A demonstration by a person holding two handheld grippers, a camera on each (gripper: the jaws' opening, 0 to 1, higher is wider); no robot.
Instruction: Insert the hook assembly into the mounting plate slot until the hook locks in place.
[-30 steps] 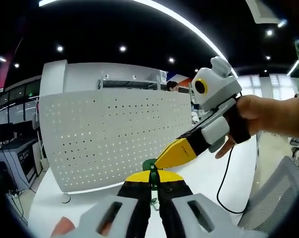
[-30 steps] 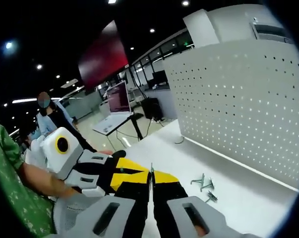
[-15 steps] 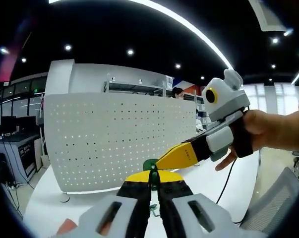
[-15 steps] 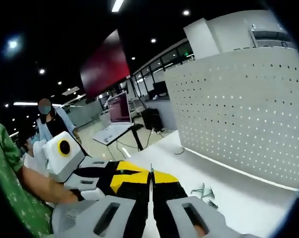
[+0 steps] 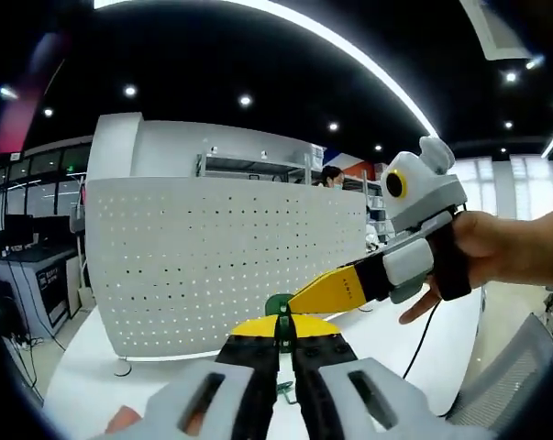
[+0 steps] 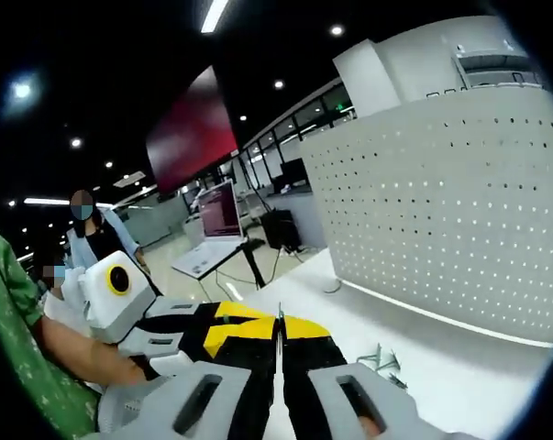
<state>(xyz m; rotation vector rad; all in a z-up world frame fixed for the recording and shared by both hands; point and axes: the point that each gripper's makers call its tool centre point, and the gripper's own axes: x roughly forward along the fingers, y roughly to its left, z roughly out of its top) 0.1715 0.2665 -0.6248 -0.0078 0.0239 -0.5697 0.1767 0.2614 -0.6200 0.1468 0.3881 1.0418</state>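
Where the left gripper [image 5: 283, 323] rises from the bottom centre of its view, its yellow-tipped black jaws are pressed together on a thin metal hook piece [image 5: 282, 332], with a green rounded part just behind the tips. Entering from the right, the right gripper [image 5: 299, 301] slants down, held by a hand [image 5: 496, 255]; its jaws pinch a thin metal pin [image 6: 279, 323] at lower centre. Small wire hooks [image 6: 383, 360] lie on the smooth white table [image 6: 459, 367]. Beyond stands the curved white perforated mounting plate [image 5: 221, 266].
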